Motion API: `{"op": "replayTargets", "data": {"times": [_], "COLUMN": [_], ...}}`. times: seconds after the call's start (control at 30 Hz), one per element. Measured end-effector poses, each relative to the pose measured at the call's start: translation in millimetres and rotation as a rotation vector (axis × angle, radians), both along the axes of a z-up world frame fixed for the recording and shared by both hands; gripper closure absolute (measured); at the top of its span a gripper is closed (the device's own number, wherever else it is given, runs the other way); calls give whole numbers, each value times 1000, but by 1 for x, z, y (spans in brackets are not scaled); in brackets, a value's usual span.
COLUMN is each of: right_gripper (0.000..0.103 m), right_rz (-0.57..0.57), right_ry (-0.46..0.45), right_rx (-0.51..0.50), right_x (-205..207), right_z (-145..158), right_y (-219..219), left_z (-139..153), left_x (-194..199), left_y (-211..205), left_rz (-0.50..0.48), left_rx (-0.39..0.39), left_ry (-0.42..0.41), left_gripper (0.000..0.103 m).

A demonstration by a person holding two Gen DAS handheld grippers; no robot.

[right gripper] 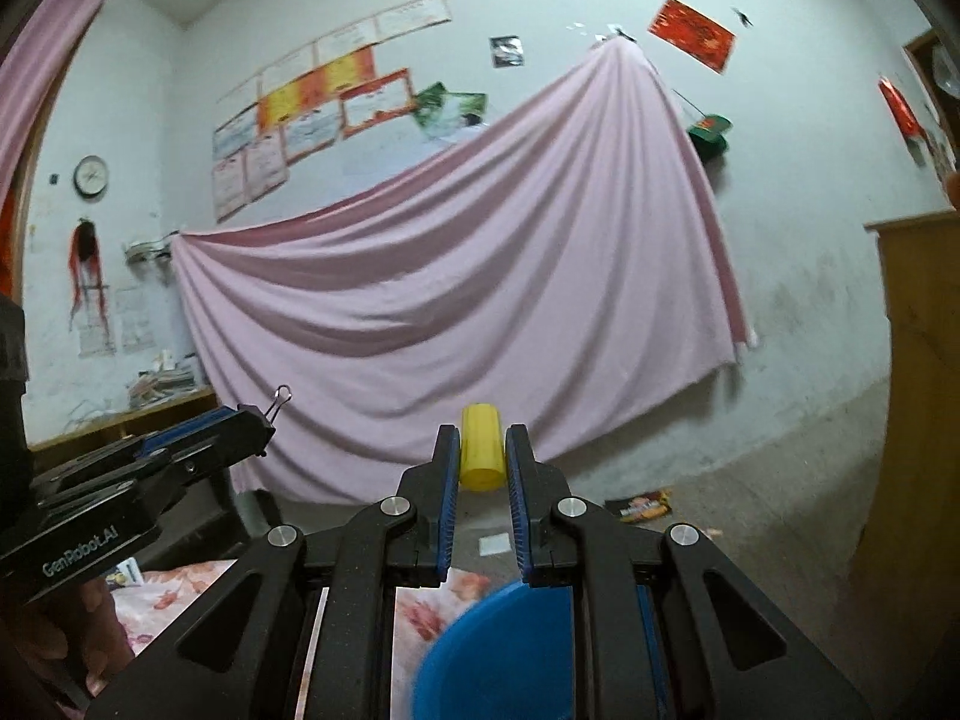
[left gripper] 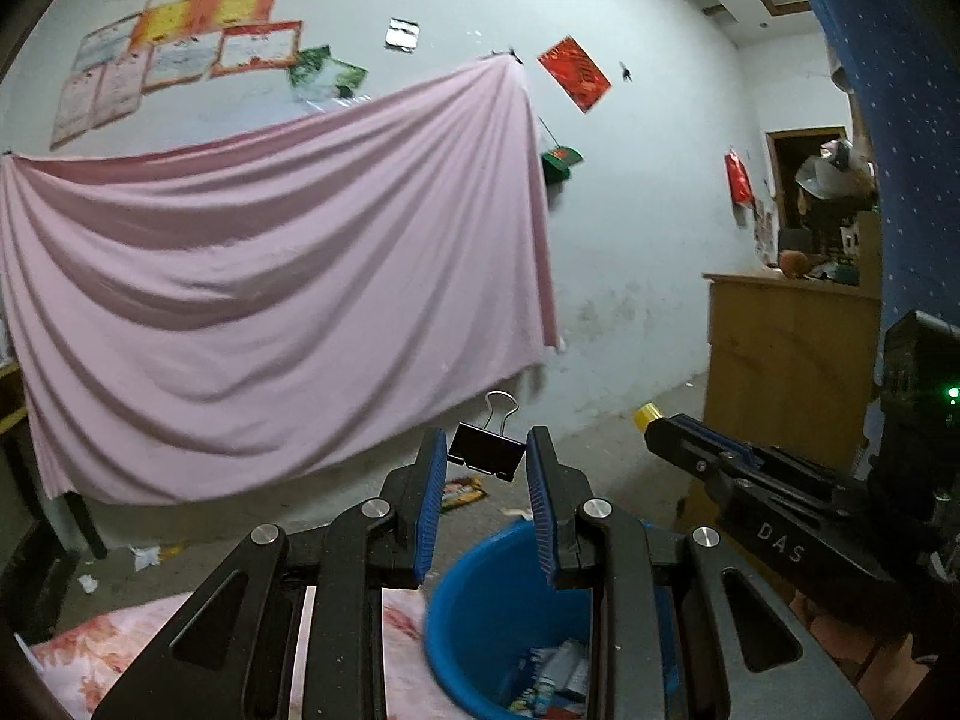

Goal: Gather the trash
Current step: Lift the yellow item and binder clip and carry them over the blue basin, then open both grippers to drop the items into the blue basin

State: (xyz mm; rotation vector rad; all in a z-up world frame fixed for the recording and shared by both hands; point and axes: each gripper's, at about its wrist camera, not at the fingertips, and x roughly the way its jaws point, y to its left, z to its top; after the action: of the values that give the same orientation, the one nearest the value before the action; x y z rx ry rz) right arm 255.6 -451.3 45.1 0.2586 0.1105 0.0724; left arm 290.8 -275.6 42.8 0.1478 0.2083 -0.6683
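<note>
Two pieces of trash are held up in the air, one in each gripper. The left gripper (left gripper: 486,459) has its blue pads clamped on a black binder clip (left gripper: 485,459), whose wire handle sticks up above the fingertips. The right gripper (right gripper: 482,456) is pinched tight on a small yellow plastic cylinder (right gripper: 481,447), standing upright between its pads.

Below both grippers sits a blue plastic bucket (left gripper: 474,594). The left wrist view looks down into it and shows crumpled wrappers and paper packets (left gripper: 555,681) lying at the bottom; the right wrist view catches only a blurred stretch of the rim, with nothing of the inside visible. The bucket stands against a bedspread with a pink and orange flower print (right gripper: 180,591).

Each camera also catches the other tool from the side: the left view shows the right gripper entering from the right edge with the yellow piece at its tip, and the right view shows the left gripper at the left edge, the clip's wire loop poking up from its tip.

On the concrete floor beyond lie a snack wrapper (right gripper: 639,505) and a small white scrap of paper (right gripper: 494,545); the left view adds more white scraps (left gripper: 144,555) near the left wall. A pink sheet (left gripper: 270,300) hangs across the far wall under rows of certificates (left gripper: 180,42). Only the right view shows a round wall clock (right gripper: 91,175); only the left shows the top of the wooden cabinet (left gripper: 792,348) with clutter on it.
</note>
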Motion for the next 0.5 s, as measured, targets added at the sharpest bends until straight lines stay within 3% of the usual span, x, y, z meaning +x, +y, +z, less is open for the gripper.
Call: {"op": "replayTargets", "data": {"times": [0.2, 0.5], "right_gripper": [89, 89], "right_rz": [-28, -66], "right_ry": [81, 216], "right_rx": [23, 31], "right_x": [0, 13], "right_z": [-10, -21], "right_y": [-21, -32], "left_z": [-9, -19], "left_x": [-1, 22], "left_y": [-27, -52], "left_rz": [-15, -31], "left_rx": [58, 83], "left_ry": [55, 250], "left_gripper": [80, 80]}}
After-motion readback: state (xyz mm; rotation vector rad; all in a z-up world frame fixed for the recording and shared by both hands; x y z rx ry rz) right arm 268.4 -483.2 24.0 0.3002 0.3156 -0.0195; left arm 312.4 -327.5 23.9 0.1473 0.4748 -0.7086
